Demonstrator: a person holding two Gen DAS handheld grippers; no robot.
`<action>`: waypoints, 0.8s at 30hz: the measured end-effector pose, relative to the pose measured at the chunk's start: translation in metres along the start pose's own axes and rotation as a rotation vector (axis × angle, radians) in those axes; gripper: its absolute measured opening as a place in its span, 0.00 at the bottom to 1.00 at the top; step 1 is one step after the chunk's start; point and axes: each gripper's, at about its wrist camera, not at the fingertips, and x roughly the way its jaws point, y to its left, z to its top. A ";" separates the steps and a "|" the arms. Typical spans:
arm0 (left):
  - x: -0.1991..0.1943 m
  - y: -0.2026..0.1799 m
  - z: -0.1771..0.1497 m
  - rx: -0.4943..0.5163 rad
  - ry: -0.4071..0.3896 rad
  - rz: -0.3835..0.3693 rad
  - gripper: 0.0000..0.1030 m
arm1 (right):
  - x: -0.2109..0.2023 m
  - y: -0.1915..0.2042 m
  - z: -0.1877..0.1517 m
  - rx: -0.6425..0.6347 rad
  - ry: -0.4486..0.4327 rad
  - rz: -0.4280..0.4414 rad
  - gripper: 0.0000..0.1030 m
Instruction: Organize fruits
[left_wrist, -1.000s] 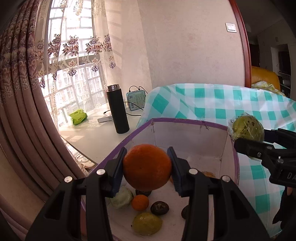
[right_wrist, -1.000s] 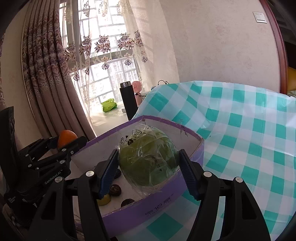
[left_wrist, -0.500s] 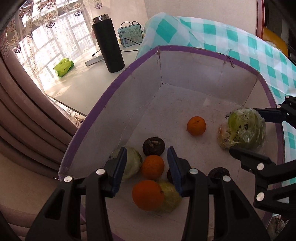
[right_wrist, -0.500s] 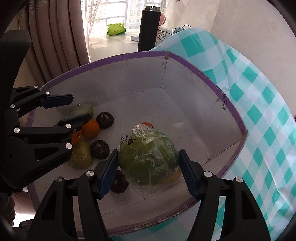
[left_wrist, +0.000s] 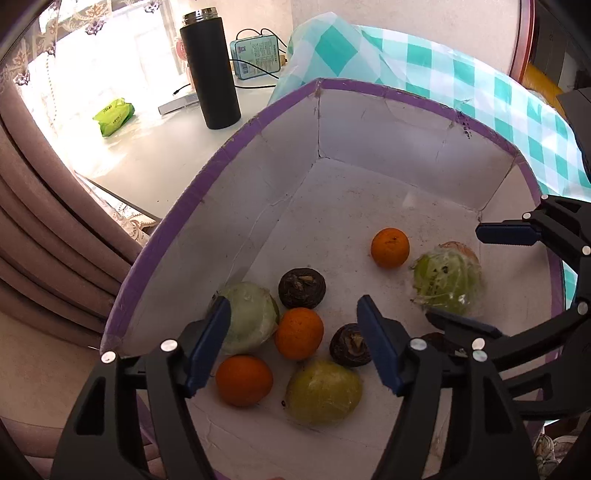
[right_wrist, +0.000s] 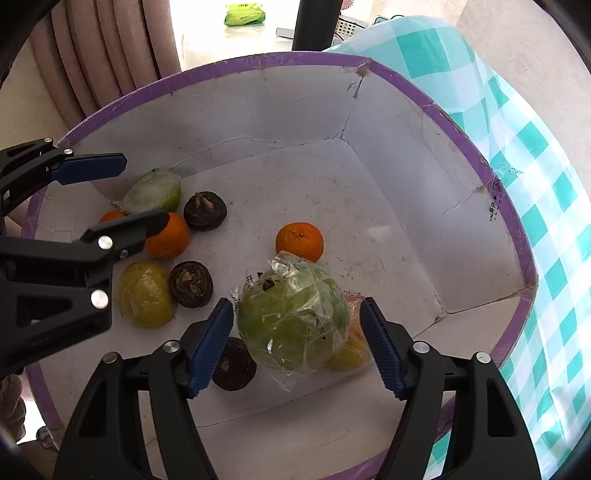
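Observation:
A white cardboard box with a purple rim (left_wrist: 236, 140) (right_wrist: 461, 136) holds several fruits. My left gripper (left_wrist: 293, 341) is open and empty above oranges (left_wrist: 298, 333), a pale green fruit (left_wrist: 249, 321), a yellow-green fruit (left_wrist: 323, 391) and a dark round fruit (left_wrist: 302, 288). The orange I carried (left_wrist: 243, 380) lies on the box floor. My right gripper (right_wrist: 297, 339) is open around a plastic-wrapped green fruit (right_wrist: 293, 321) (left_wrist: 447, 280) that rests on the box floor. A lone orange (right_wrist: 299, 242) lies just beyond it.
The box stands on a teal-and-white checked cloth (left_wrist: 480, 96) (right_wrist: 546, 206). Beyond it a white side table (left_wrist: 147, 147) carries a black flask (left_wrist: 212, 70), a green packet (left_wrist: 112, 116) and a small blue device. Brown curtains (left_wrist: 44, 229) hang at the left.
Both grippers tipped down into the box. My left gripper opened and dropped the orange; its jaws are now wider. My right gripper lowered the wrapped green fruit to the floor and opened.

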 end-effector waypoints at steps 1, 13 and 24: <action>-0.001 0.002 0.000 -0.012 -0.012 -0.021 0.78 | -0.002 0.001 0.000 -0.005 -0.004 -0.006 0.82; -0.064 0.006 0.010 -0.064 -0.223 0.135 0.98 | -0.029 -0.006 -0.002 0.058 0.009 0.036 0.84; -0.017 0.007 0.004 -0.106 0.118 -0.016 0.98 | -0.026 -0.006 -0.007 0.132 0.122 0.063 0.84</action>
